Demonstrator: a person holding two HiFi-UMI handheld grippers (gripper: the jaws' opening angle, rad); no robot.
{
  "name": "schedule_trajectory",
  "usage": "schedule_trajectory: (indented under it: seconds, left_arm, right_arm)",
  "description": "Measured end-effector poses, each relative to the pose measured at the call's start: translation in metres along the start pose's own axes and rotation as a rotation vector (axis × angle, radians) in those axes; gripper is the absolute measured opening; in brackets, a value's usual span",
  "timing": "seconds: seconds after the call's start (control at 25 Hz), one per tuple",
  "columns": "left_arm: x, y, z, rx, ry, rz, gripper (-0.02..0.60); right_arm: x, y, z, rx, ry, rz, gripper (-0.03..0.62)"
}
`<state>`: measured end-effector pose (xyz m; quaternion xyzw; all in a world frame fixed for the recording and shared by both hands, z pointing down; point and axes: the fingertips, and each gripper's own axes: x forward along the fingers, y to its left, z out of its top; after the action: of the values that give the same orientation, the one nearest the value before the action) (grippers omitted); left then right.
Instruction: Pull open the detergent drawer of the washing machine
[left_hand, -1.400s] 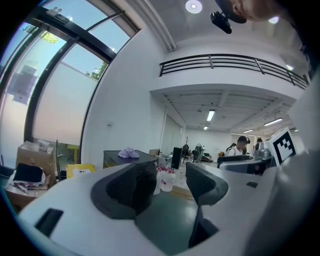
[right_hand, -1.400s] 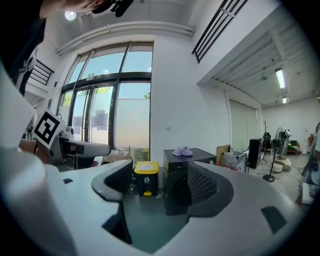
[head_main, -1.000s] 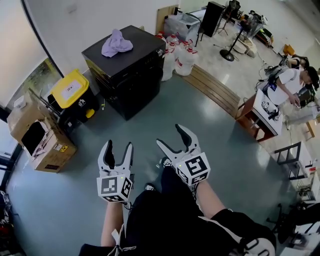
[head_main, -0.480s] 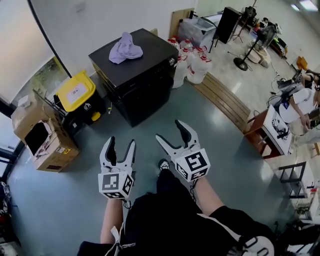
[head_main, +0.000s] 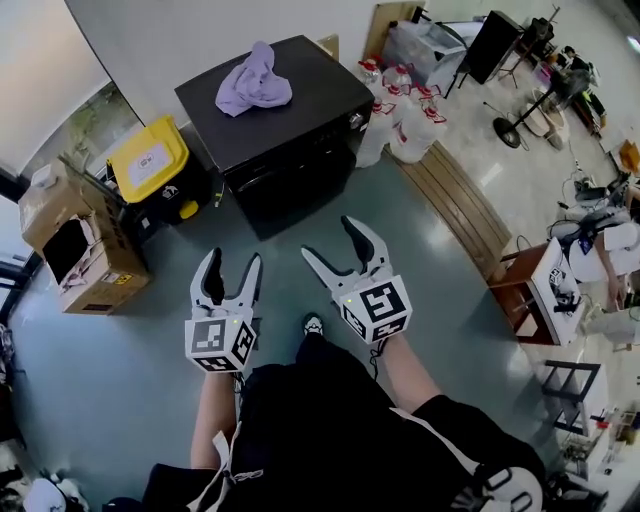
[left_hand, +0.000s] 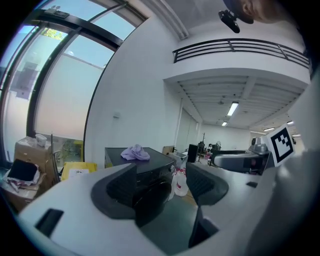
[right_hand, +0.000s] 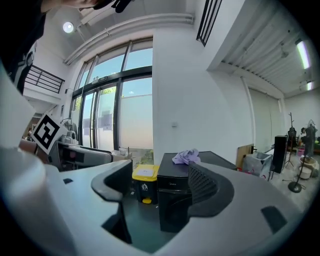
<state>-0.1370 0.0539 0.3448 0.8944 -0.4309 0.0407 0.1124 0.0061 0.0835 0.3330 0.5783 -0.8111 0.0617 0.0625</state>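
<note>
I'm closing in: the black front-loading washing machine sits larger in the head view than a second ago, yet well ahead, and I can't pick out its detergent drawer. The left hand-held gripper and right hand-held gripper gape wide, empty. The machine's small front badge and the yellow-lidded bin label are too small to read.

Head camera looks steeply down over left gripper and right gripper. Each gripper camera looks low along its jaws; all share the washing machine well ahead.

both arms reach forward, left tool and right tool gaping, empty.
</note>
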Motion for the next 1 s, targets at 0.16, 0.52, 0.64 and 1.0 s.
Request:
schedule_trajectory:
  seconds: [0.16, 0.52, 0.64, 1.0]
  left_arm:
    - [0.032, 0.0, -0.008, -0.002, 0.024, 0.045, 0.295]
    - [0.087, 0.043, -0.043, -0.046, 0.108, 0.132, 0.295]
    - [0.103, 0.064, -0.055, -0.062, 0.131, 0.155, 0.295]
    - [0.166, 0.12, -0.092, -0.081, 0.212, 0.169, 0.295]
  right_arm:
    - [0.023, -0.029, -0.008, 0.016, 0.011, 0.043, 0.347]
    - [0.091, -0.068, -0.048, 0.067, 0.096, 0.084, 0.345]
    - [0.116, -0.071, -0.062, 0.081, 0.127, 0.092, 0.345]
    - [0.195, -0.089, -0.097, 0.078, 0.229, 0.084, 0.345]
